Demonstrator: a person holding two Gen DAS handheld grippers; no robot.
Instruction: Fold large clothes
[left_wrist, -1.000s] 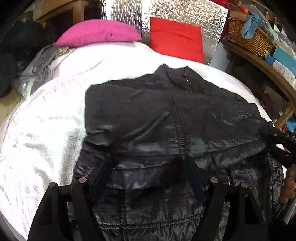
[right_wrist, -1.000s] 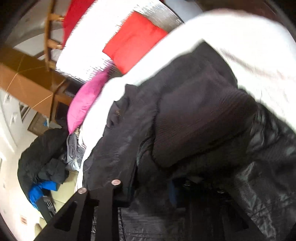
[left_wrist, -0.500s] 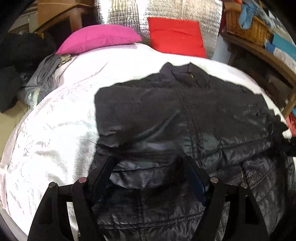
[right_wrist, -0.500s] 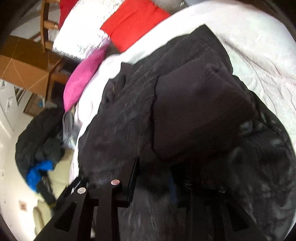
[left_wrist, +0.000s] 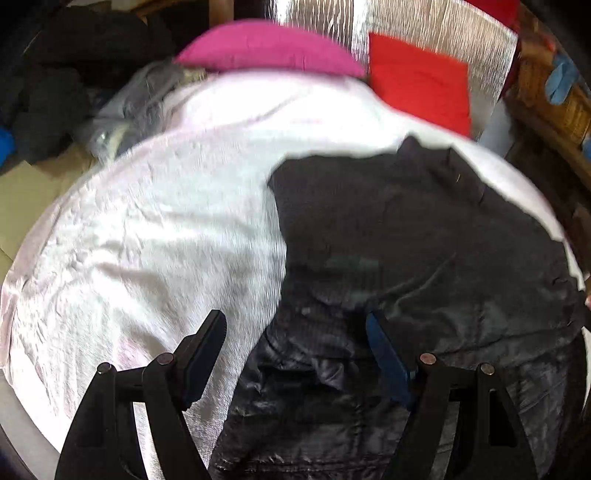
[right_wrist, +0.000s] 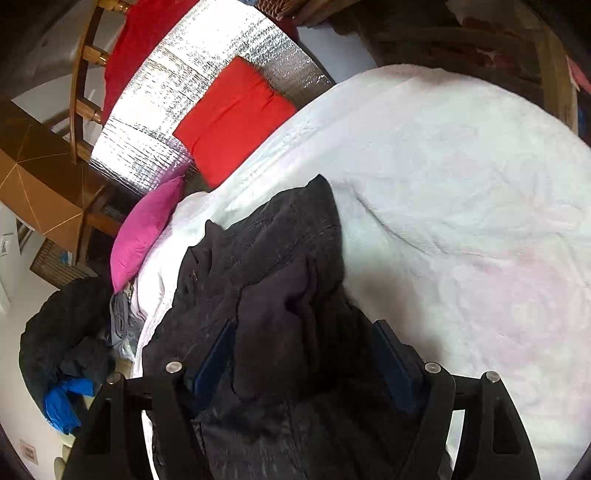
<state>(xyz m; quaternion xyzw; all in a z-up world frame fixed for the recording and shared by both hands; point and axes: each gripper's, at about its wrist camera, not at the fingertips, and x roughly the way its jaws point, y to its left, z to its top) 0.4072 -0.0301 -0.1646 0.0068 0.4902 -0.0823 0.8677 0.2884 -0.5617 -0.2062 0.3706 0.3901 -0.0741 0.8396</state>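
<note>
Directly beneath both tongs lies the dark, shiny quilted jacket, spread on a white bedsheet. Left gripper stands wide, gripping nothing. Right gripper is opening, a jacket fold between its blue pads untouched. Beyond sit a pink pillow and red cushion.

Black jacket, white bedcover, pink pillow, red cushion, silver quilted panel
</note>
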